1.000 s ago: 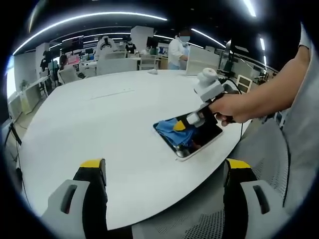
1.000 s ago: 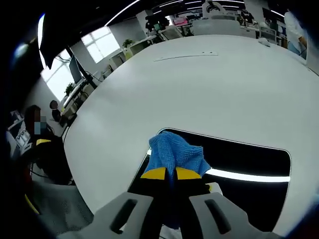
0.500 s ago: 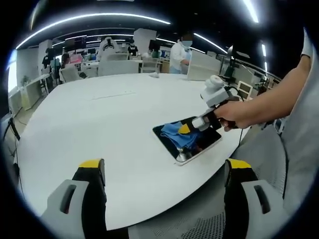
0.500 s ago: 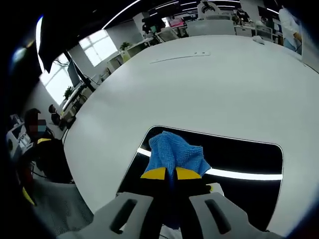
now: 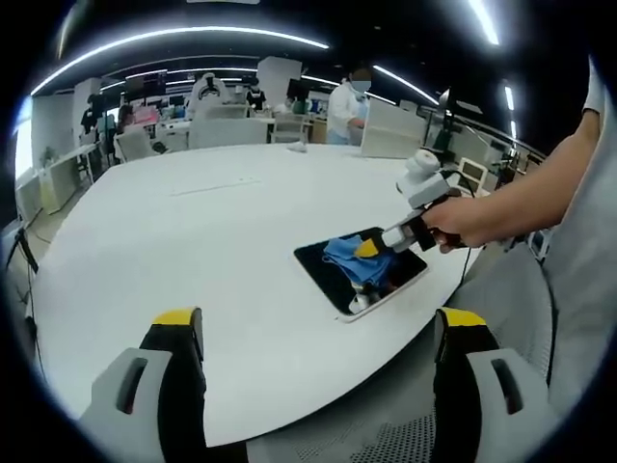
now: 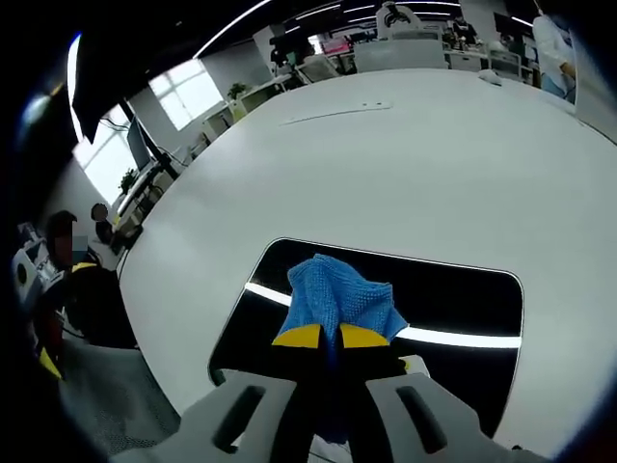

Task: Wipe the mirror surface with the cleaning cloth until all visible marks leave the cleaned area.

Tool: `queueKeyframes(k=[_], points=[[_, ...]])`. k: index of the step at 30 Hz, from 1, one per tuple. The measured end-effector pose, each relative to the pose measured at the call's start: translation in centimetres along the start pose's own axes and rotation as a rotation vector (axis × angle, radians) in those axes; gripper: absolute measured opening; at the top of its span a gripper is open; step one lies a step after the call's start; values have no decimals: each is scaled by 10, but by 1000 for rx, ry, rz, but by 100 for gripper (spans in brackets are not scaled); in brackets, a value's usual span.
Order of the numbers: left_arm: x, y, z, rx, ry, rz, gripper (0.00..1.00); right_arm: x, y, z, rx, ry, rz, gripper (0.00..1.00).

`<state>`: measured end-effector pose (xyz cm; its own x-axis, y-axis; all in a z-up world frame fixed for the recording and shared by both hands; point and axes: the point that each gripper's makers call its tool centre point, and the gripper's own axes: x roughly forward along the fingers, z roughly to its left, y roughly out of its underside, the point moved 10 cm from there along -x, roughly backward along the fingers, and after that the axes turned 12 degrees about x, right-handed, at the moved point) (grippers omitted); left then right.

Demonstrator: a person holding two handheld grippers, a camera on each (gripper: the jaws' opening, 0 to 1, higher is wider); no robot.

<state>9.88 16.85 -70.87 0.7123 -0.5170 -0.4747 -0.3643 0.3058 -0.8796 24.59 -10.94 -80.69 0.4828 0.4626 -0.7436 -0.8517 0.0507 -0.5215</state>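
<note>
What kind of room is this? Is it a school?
More likely a big open office or lab. Long ceiling light strips run overhead, desks with monitors line the back, and a large white table holds the mirror being wiped.

No legible text, label, brand, number or sign found in either the left gripper view or the right gripper view. Background screens and desk items are too small and blurred to read.
</note>
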Motion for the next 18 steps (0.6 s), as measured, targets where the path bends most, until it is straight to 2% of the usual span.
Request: queueKeyframes(k=[18], points=[[2,0,0,6,6,8,99,-7,-3,-31,20,7,-9,0]])
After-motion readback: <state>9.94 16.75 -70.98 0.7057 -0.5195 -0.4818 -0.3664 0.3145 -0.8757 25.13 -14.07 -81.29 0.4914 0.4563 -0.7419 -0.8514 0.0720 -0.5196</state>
